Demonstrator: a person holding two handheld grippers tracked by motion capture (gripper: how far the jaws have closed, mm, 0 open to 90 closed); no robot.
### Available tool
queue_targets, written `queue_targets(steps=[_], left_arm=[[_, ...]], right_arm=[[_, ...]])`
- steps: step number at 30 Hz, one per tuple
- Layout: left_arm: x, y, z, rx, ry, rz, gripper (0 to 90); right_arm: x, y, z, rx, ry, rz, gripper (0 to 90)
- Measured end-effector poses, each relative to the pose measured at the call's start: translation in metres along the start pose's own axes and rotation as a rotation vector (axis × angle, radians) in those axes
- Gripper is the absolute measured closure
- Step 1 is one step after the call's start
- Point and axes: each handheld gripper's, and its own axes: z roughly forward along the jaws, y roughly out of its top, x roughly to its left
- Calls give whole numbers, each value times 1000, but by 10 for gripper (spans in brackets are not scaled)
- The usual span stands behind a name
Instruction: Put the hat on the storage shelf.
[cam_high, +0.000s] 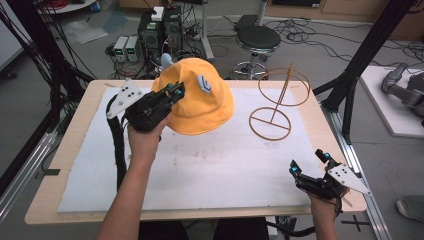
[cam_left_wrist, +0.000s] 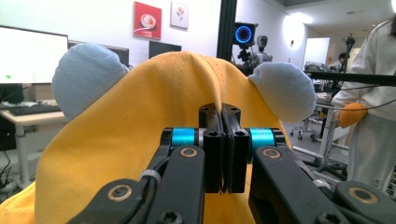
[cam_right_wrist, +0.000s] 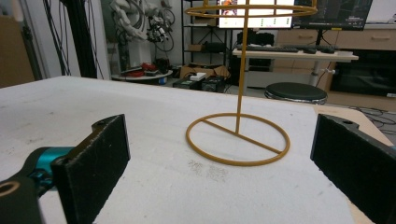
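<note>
while the left gripper (cam_high: 172, 92) pinches a fold of the soft yellow cloth bucket hat with two pale blue ears (cam_high: 200, 97), the carry toward the stand looks to be under way.

the hat hangs off the white mat (cam_high: 200, 170) at about eleven o'clock from table centre, its cloth clamped between jaws pressed flat together in the left gripper view; the thin mustard wire hat stand with a ring base and ring top (cam_high: 272, 117) waits at two o'clock, well apart. the right gripper (cam_high: 310, 167) rests at five o'clock, jaws spread wide with nothing between them. next, i judge, the crown must be brought over the top ring and lowered squarely. the hat's far brim and underside are hidden, and the stand's top ring is cut off in the right gripper view.
</note>
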Motion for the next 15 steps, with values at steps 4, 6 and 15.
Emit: queue_targets(steps=[4, 6, 15], left_arm=[[-8, 8, 20, -10, -9, 4, 879], [-12, 11, 30, -17, -12, 6, 879], [-29, 19, 70, -48, -11, -7, 880]], right_arm=[[1, 0, -1, 4, 2, 0, 42], [1, 0, 0, -1, 3, 1, 42], [0, -1, 0, 1, 7, 0, 42]])
